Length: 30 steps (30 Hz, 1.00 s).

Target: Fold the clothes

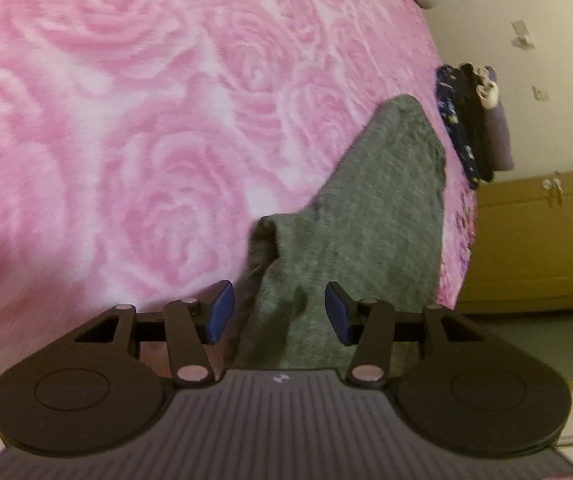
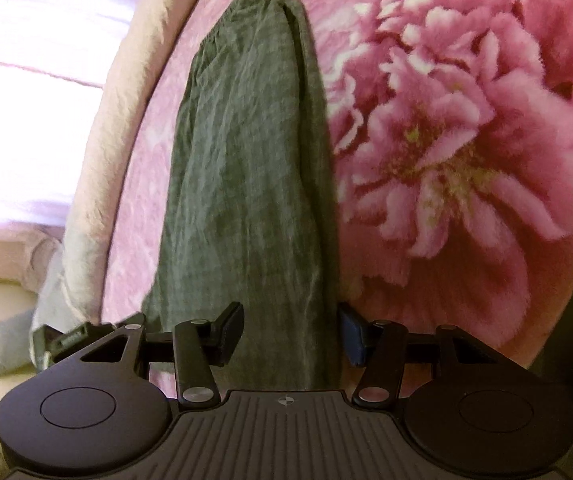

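From the left wrist camera, the left gripper (image 1: 274, 312) hangs over the near end of a grey garment (image 1: 370, 216) that lies on a pink blanket (image 1: 126, 120) patterned with large roses. Its two blue pads (image 1: 220, 312) stand apart with the cloth running between them. Neither pad visibly presses on the fabric, so the gripper looks released rather than clenched. The garment stretches away toward the upper right, narrowing, with a folded edge standing up a little just ahead of the left pad. Past the blanket's far edge hangs a bunch of dark clothes (image 1: 470, 124) — one blue with small flowers, one black, one purple — against a pale wall. Below them stands a tan wooden cabinet (image 1: 534, 240).

From the right wrist camera, the right gripper (image 2: 292, 332) sits over the other end of the same grey garment (image 2: 246, 168), which runs straight away from it as a long, narrow, wrinkled strip on the blanket (image 2: 466, 140) — here showing a big pink peony. The cloth fills the gap between the fingers, and the right pad (image 2: 352, 336) touches its edge; whether the pads truly squeeze it I cannot tell. A cream blanket border (image 2: 126, 120) curves along the left, with pale bedding (image 2: 26, 100) beyond it.
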Available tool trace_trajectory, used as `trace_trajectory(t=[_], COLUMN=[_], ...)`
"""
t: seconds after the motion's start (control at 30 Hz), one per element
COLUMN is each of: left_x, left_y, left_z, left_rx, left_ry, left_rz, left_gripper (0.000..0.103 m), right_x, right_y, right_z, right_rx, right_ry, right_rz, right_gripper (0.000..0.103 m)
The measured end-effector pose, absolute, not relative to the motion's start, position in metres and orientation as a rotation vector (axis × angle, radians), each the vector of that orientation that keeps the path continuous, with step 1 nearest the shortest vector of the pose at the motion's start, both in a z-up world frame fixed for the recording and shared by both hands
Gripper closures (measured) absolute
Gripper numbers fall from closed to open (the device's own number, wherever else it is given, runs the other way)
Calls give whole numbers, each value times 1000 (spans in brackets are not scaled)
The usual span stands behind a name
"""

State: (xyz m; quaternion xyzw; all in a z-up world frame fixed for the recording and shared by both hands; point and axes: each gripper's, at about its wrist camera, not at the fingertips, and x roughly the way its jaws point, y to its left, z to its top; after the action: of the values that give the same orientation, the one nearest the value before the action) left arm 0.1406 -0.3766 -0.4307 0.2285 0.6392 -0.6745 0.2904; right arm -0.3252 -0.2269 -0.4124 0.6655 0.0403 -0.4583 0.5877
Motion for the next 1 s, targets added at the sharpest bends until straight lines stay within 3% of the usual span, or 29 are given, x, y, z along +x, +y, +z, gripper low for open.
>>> trace_trajectory(t=[0.37, 0.47, 0.5, 0.57, 0.63, 0.67, 0.77, 1.0], left_x=[140, 137, 136, 135, 135, 135, 137, 144], left_y=[-374, -378, -380, -383, -383, -382, -380, -375], left_z=[-443, -446, -447, -447, -447, -447, -446, -429], left_rx=[642, 656, 677, 707, 720, 722, 722, 704], left_ry=[1852, 1862, 1852, 1838, 1828, 1824, 1811, 1786], left_rz=[-1816, -1810, -1812, -1821, -1835, -1838, -1844, -1902], left_gripper=[67, 78, 87, 89, 92, 93, 95, 97], right_x=[-331, -331, -331, -331, -329, -330, -335, -336], right_y=[-221, -222, -224, -229, -234, -235, -230, -225], right_z=[-422, -425, -427, -428, -429, -431, -432, -415], right_rx=[1579, 1586, 1587, 1584, 1580, 1587, 1602, 1567], right_ry=[45, 45, 47, 56, 71, 91, 101, 92], right_rz=[-964, -943, -936, -922, -910, -916, -922, -910], right_gripper=[48, 48, 48, 49, 65, 82, 97, 102])
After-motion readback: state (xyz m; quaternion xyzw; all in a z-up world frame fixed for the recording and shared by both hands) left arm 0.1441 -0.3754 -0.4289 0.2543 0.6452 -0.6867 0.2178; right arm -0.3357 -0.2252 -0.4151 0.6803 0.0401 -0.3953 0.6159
